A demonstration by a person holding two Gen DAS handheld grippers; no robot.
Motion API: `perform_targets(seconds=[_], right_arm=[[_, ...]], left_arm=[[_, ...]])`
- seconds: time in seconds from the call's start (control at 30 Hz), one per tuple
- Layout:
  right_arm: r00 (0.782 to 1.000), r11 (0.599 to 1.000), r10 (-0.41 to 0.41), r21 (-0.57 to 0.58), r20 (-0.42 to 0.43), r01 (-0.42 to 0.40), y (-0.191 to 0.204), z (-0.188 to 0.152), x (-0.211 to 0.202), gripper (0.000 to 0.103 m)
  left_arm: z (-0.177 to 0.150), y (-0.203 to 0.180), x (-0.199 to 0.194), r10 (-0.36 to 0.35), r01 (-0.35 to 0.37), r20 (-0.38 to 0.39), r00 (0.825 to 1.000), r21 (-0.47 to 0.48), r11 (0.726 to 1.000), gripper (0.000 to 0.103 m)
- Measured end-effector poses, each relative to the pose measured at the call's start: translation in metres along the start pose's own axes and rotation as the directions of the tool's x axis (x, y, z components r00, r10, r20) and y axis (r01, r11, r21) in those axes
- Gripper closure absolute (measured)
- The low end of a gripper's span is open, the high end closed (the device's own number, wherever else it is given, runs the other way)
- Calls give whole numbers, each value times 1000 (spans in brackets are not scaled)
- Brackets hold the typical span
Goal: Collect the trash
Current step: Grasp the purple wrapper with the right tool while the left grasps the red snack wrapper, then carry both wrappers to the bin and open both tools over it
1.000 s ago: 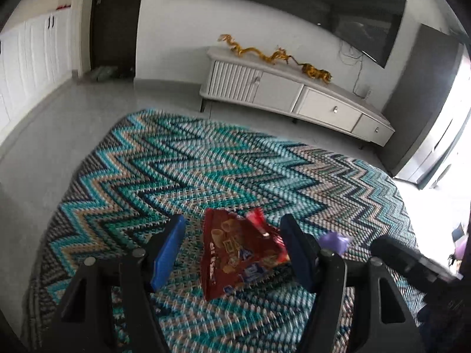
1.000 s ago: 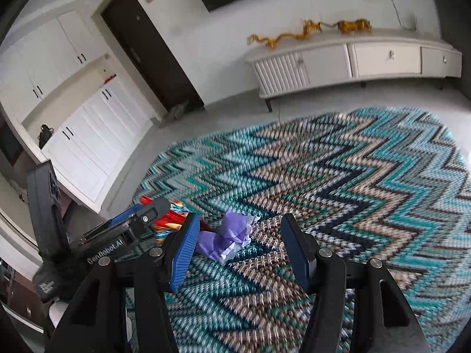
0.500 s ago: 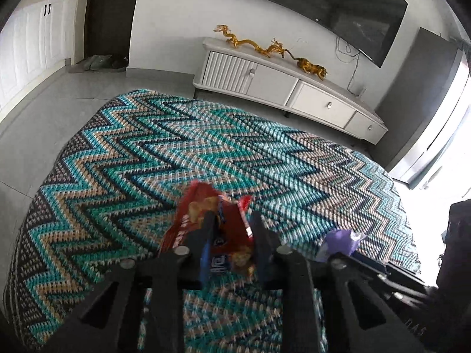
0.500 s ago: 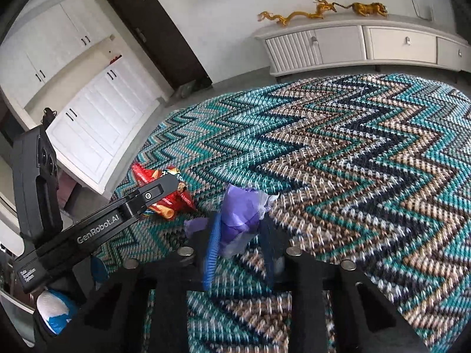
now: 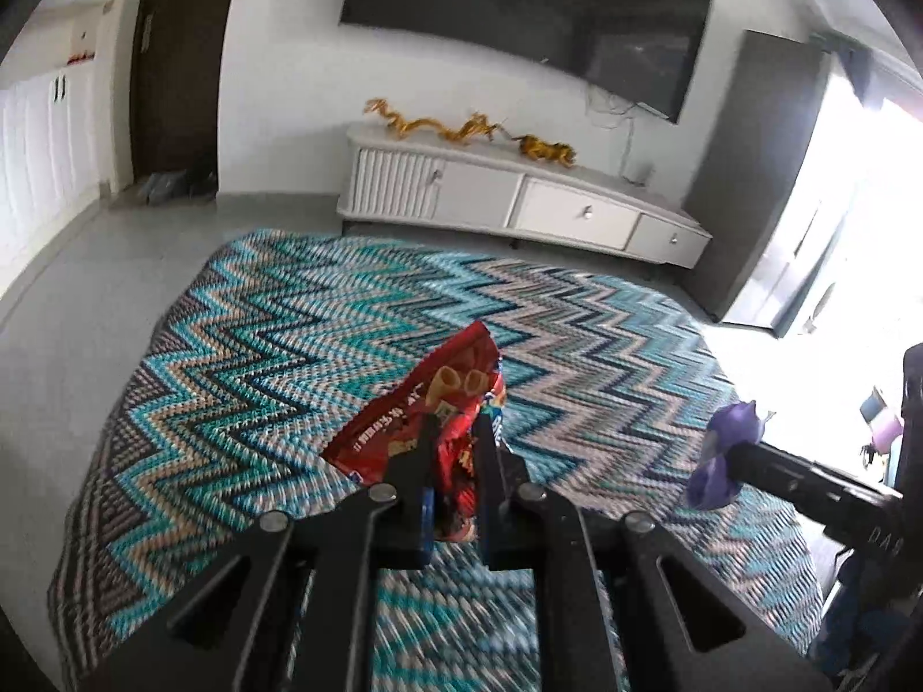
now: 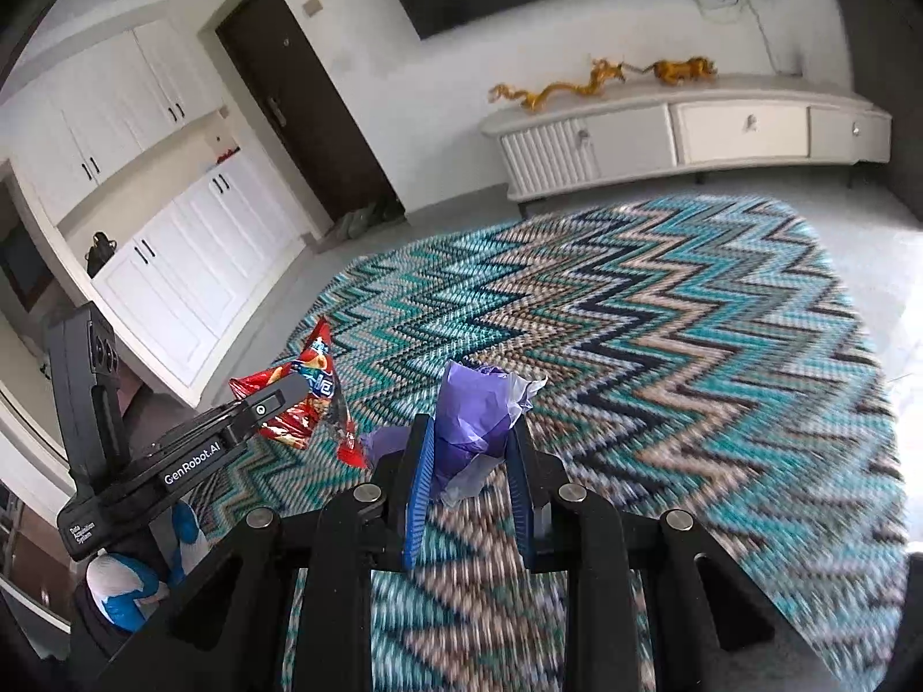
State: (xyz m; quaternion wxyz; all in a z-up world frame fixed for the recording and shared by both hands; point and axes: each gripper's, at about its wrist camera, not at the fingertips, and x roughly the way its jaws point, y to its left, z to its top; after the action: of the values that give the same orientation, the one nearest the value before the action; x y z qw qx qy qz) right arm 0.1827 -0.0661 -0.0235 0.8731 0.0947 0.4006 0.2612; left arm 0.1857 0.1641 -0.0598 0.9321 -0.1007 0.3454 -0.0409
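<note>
Nearest the left wrist camera, the left hand-held gripper (image 5: pixel 456 461) is clamped on a red snack wrapper (image 5: pixel 424 421), whose crumpled top sticks up above the fingertips, lifted over the zigzag rug (image 5: pixel 259 346). In the right wrist view the right hand-held gripper (image 6: pixel 470 444) is pinched on a crumpled purple wrapper (image 6: pixel 479 409), with pale scraps spilling out above and below the blue pads. The two grippers sit side by side, each seen at the edge of the other's view, with a gap of rug between them. Beyond both, the teal, tan and black rug runs wide and bare to its curved far edge, where it meets grey floor (image 5: pixel 75 288). Further back a long white TV cabinet (image 5: pixel 519 202) stands against the wall, carrying golden dragon figurines (image 5: pixel 461 130), under a dark wall-mounted television (image 5: pixel 519 29). To the left are white cupboards (image 6: pixel 173 265) and a dark door (image 6: pixel 306 115).
</note>
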Motion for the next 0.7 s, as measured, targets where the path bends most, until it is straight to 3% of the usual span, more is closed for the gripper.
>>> perform_targets(seconds=[0.3, 0.7], right_arm=[[990, 998, -61, -5, 131, 63, 1, -33, -107, 79], [952, 991, -137, 36, 273, 132, -14, -70, -208, 78]], left_arm=[[-19, -59, -82, -54, 41, 106, 993, 125, 991, 94], [-35, -126, -150, -36, -28, 221, 975, 279, 960, 94]])
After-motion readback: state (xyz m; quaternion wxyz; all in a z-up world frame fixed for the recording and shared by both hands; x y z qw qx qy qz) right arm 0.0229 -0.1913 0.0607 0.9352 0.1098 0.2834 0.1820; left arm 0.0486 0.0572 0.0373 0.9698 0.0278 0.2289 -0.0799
